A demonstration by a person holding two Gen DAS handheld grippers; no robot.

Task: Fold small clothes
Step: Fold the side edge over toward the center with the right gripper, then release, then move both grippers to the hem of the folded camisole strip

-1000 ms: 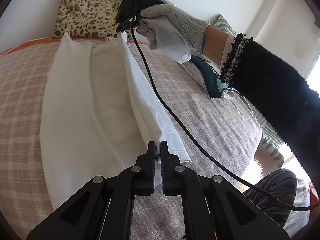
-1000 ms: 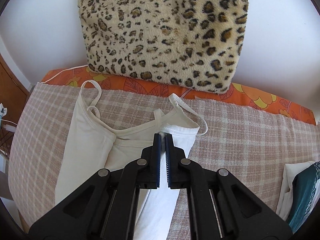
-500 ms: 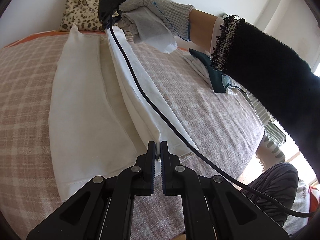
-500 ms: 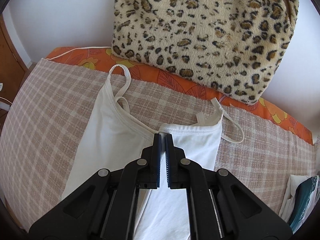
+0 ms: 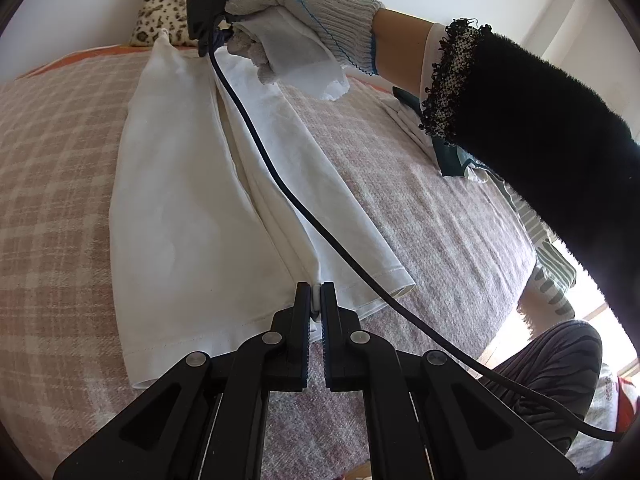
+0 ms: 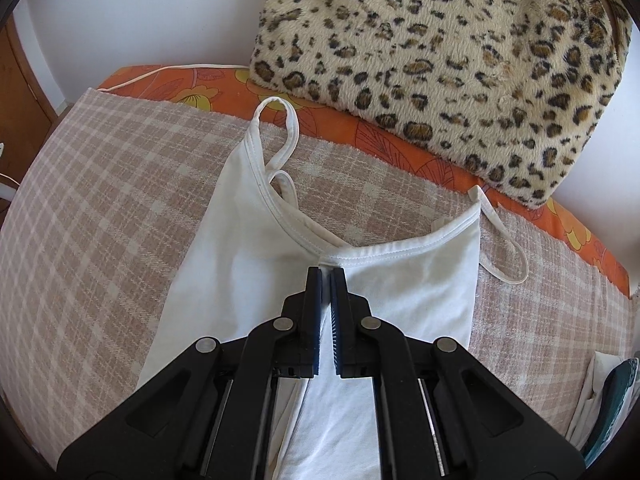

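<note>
A white strappy top (image 5: 188, 200) lies lengthwise on a plaid blanket (image 5: 60, 184), its right side folded over toward the middle. My left gripper (image 5: 316, 292) is shut on the folded edge at the hem. My right gripper (image 6: 326, 276) is shut on the folded edge at the neckline (image 6: 384, 250) of the white top (image 6: 224, 272). In the left wrist view the right gripper's body (image 5: 208, 12) shows at the far end, held by a gloved hand (image 5: 304, 28) with a black cable (image 5: 320, 224) trailing across the top. Both thin straps (image 6: 280, 136) lie loose on the blanket.
A leopard-print cushion (image 6: 440, 60) leans on the wall behind an orange floral sheet edge (image 6: 400, 140). Folded clothes, teal and white (image 6: 612, 396), sit at the right. A black fuzzy sleeve (image 5: 540, 148) crosses the left wrist view, with a striped pillow (image 5: 552, 276) beyond the blanket's edge.
Both grippers carried the top's right edge leftward over the middle, so the folded flap now lies flatter on the garment. The right gripper sank closer to the neckline.
</note>
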